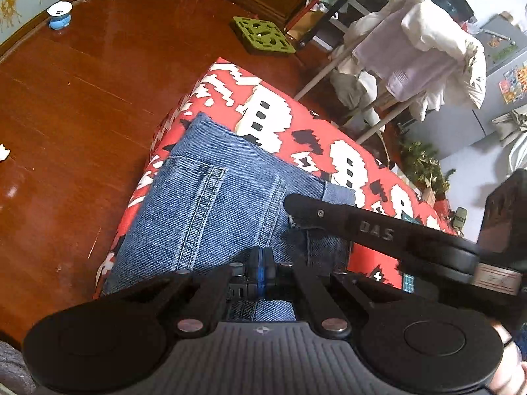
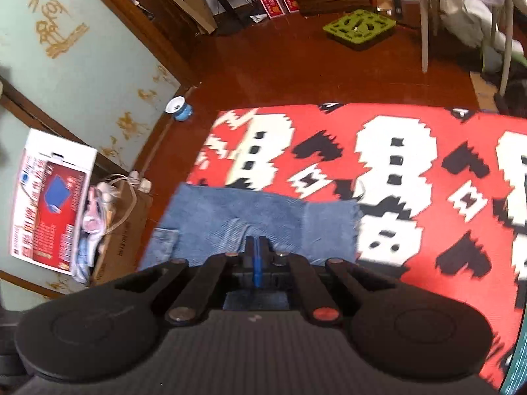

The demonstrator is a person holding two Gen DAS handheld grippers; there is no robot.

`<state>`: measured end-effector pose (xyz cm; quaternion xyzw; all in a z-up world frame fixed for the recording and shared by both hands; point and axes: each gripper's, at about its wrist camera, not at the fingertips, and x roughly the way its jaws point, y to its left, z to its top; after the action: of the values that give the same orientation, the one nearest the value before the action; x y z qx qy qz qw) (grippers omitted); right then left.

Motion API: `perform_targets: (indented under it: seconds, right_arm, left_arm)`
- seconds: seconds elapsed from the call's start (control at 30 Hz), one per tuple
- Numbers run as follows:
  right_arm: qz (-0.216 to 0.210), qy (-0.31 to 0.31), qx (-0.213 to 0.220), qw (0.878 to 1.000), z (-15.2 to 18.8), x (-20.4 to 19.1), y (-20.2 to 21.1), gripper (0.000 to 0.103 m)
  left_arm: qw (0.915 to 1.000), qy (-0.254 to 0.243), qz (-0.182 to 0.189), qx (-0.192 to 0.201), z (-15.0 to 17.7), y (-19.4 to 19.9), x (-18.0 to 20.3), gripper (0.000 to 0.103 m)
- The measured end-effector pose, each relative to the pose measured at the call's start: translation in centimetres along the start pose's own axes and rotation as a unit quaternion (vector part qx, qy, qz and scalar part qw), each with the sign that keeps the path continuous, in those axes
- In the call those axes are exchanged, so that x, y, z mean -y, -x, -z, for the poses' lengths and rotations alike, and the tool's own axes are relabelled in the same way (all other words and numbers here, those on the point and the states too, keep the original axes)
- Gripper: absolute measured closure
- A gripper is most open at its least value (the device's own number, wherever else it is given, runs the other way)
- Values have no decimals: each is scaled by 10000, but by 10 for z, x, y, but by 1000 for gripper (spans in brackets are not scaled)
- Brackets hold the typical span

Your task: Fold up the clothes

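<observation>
Blue jeans (image 1: 210, 197) lie folded on a table under a red, white and black patterned cloth (image 1: 290, 121). A back pocket faces up and a leg hem points right. My left gripper (image 1: 262, 258) is shut low over the near edge of the denim, which reaches in under its fingertips. From the right, the right gripper's black finger (image 1: 296, 204) rests on the jeans near the hem. In the right wrist view, my right gripper (image 2: 256, 245) is shut on the jeans (image 2: 230, 210), and the fabric puckers toward its tips. The patterned cloth (image 2: 428, 171) spreads out to the right.
A brown wooden floor (image 1: 82, 115) surrounds the table. On it are a green lattice mat (image 1: 263, 34) and a blue and white pet bowl (image 1: 59, 14). A rack draped with pale laundry (image 1: 421, 49) stands at the back right. A white box (image 2: 49, 197) and cables lie to the left.
</observation>
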<state>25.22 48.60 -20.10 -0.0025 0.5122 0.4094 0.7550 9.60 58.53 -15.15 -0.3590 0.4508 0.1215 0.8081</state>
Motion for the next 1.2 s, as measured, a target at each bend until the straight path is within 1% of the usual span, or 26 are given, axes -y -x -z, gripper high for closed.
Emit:
perform_targets:
  seconds: [0.07,0.17,0.2,0.27,0.37,0.5,0.63,0.73,0.83,0.87,0.93,1.0,1.13,1.2]
  right_arm:
    - [63,145,41,9999,-1,-3,0,103]
    - [242,390,208,9987,-3,-13,13,103]
    - [174,310,250,9991,-2,-14,20,103]
    - [-113,193,254,9994,5,-16,33,103]
    - [-289,510,94,9982,29,-31,49,103]
    - [-550,474,-116,9973,68,-39,65,103]
    - [-733,453,-198,9961,106,-45,84,103]
    - [-747,614,-128,9952,125,-53,91,102]
    - [-612,673,-91,9958,137,-58,89,102]
    - [-550,762,-85,9955,141,-58,88,103]
    - [-436,1027,-24,9938,148,-59,85,103]
    - [-433,1081,22,9932,151,-57,85,103]
    - [-434,751,-60,9962,144,-54,93,103]
    - [-522,636,79,9966,140,-52,98,102]
  left_arm:
    - [10000,60,10,0,1,1,-2,103]
    - [10000,28,75,-10,4,11,-1,103]
    - [9999,24,110,-3,8,15,-2,103]
    - [9998,17,181,8,15,24,-3,103]
    - [9996,7,287,26,25,36,-6,103]
    - [9994,-42,344,-73,45,46,-7,103]
    - [9994,-220,246,-45,69,61,-12,103]
    - [9997,-218,129,34,81,69,-23,103]
    - [9999,21,113,35,87,67,-37,103]
    - [10000,26,66,50,90,64,-40,103]
    - [9999,74,93,104,94,63,-45,102]
    - [9998,122,82,134,96,63,-49,101]
    - [9998,169,37,123,99,69,-49,103]
    - [9995,130,120,255,98,74,-46,103]
